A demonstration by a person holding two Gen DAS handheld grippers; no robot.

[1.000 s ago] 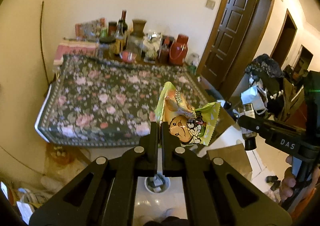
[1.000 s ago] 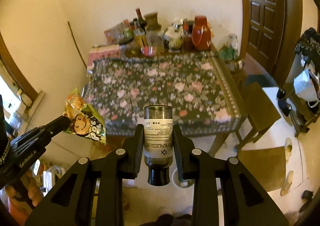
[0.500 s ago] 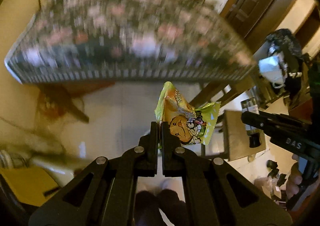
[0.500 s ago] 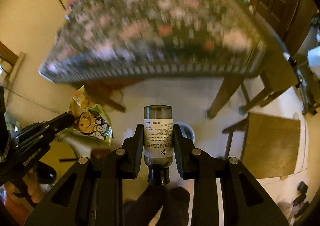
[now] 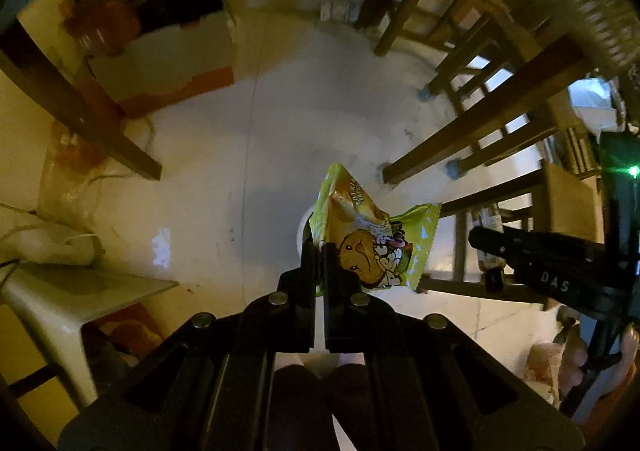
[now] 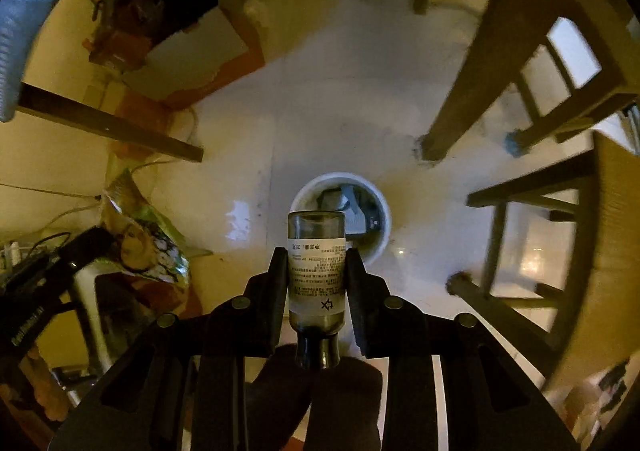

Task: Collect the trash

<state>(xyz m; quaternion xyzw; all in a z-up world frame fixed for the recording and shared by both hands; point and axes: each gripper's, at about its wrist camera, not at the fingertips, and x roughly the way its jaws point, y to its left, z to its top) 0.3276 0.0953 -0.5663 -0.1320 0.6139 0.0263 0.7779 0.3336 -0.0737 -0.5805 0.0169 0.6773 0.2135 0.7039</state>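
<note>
Right wrist view: the right gripper (image 6: 317,271) clamps a small glass bottle (image 6: 316,275) by its labelled body, one finger on each side, neck and dark cap pointing back toward the camera. Directly beyond the bottle's base, on the pale floor (image 6: 328,99), stands a white bin (image 6: 382,211) with scraps already in it. The bottle hangs above the bin's near rim, not over its middle.

In the left wrist view, the left gripper (image 5: 319,251) has its fingers pressed almost together, pinching one edge of a green and yellow snack wrapper (image 5: 372,243). The wrapper stands up and right of the fingertips and hides nearly all of the bin; only a sliver of white rim shows at its left edge.

Risks noted:
1. Bottle release. If let go from here, the glass may strike the near rim and bounce onto the hard floor, or break. Cause: off-centre position and drop height, which cannot be judged from these views.
2. Wrapper release. It is light and crumpled and may drift aside or cling to a finger. Cause: the thin edge grip, and no clear sight of the bin from the left.
3. Collision. Both grippers converge on one narrow opening; the other tool already appears at the edge of each view.
4. Obstruction. Wooden chair legs (image 6: 460,107) stand close on the right of the bin.
5. Dim light and blur at the edges limit judgement.
</note>
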